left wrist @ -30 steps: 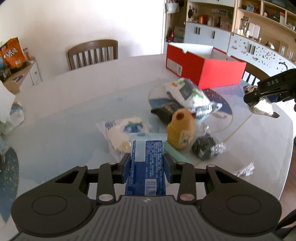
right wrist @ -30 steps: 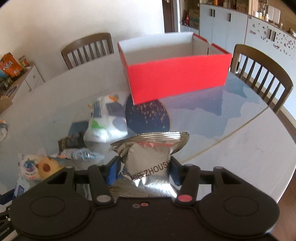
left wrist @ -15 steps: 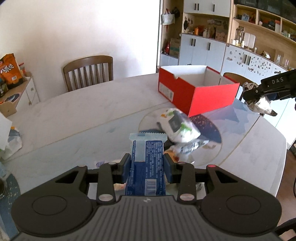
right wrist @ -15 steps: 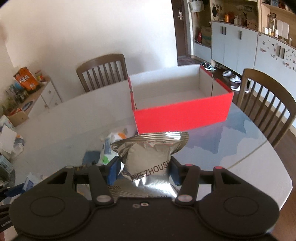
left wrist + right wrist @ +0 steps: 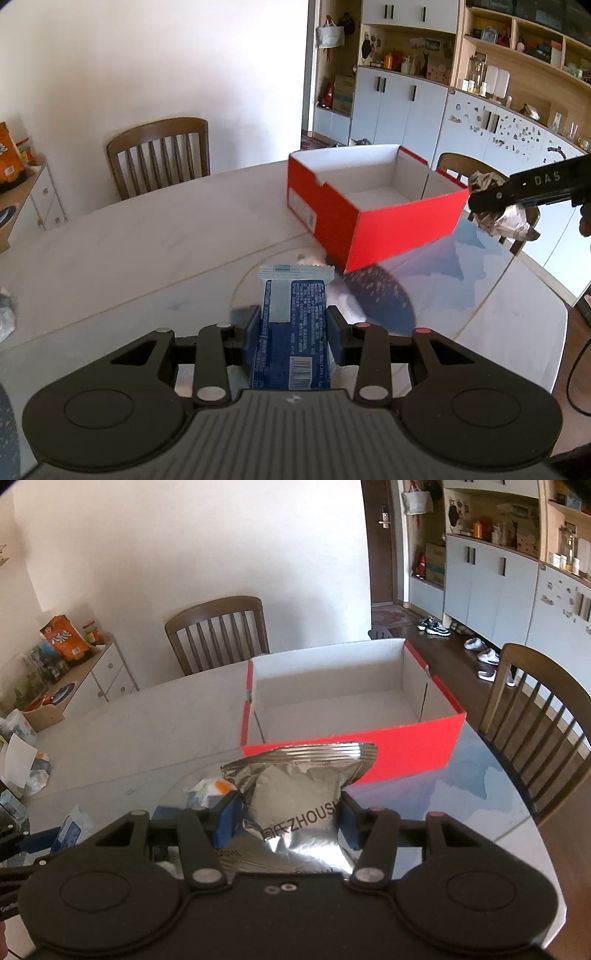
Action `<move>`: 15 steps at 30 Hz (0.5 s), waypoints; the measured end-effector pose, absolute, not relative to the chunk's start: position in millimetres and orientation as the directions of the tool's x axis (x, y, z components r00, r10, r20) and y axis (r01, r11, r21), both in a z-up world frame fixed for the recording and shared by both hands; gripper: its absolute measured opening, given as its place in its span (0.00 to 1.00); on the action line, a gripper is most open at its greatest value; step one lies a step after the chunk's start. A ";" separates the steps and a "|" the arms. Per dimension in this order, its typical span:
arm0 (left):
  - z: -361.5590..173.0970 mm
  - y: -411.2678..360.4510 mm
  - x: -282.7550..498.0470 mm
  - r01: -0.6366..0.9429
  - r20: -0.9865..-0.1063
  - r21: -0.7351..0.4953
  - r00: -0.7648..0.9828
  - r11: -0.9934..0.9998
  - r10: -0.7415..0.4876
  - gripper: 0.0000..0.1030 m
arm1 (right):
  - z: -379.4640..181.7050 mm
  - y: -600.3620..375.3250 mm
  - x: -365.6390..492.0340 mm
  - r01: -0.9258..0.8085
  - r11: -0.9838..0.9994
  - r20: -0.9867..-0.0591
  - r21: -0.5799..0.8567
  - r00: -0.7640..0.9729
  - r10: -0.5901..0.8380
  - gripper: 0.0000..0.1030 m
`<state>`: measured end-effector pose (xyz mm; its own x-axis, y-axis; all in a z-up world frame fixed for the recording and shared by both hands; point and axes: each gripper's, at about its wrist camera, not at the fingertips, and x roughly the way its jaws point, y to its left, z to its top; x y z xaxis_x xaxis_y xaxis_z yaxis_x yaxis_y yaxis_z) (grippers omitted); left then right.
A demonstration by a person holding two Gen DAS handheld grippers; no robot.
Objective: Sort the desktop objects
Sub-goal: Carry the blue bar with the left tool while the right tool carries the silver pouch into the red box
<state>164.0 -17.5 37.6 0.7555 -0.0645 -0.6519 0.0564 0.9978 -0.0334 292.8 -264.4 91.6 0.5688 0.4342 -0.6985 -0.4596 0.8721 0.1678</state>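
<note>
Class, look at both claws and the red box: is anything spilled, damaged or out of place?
Nothing stands out. The left claw grips a blue packet, the right claw a silver pouch; the red box sits upright.

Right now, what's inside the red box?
The red box shows only bare white walls and floor; nothing lies in it. Its near wall hides a strip of floor in both views. The silver pouch and blue packet are each gripped outside it.
</note>
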 end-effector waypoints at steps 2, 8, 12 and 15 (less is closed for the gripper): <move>41.5 -28.6 176.4 0.056 -0.648 -0.035 0.759 0.998 -0.065 0.35 | 92.2 -269.0 302.6 -0.471 0.866 -0.697 0.169 0.564 0.443 0.53; 53.1 -61.0 213.1 0.058 -0.641 -0.037 0.765 0.998 -0.069 0.35 | 96.1 -281.0 335.2 -0.505 0.846 -0.704 0.168 0.540 0.462 0.53; 59.6 -82.5 240.8 0.065 -0.636 -0.027 0.769 0.997 -0.068 0.35 | 99.3 -286.4 352.5 -0.533 0.831 -0.705 0.157 0.529 0.473 0.53; 62.9 -96.3 259.5 0.074 -0.632 -0.014 0.772 0.997 -0.066 0.35 | 100.6 -289.6 366.8 -0.547 0.823 -0.706 0.155 0.522 0.479 0.53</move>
<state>259.5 -96.3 62.9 0.7724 -0.0662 -0.6317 0.0741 0.9972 -0.0138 366.8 -289.6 100.6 0.5220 0.4793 -0.7055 -0.5465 0.8230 0.1548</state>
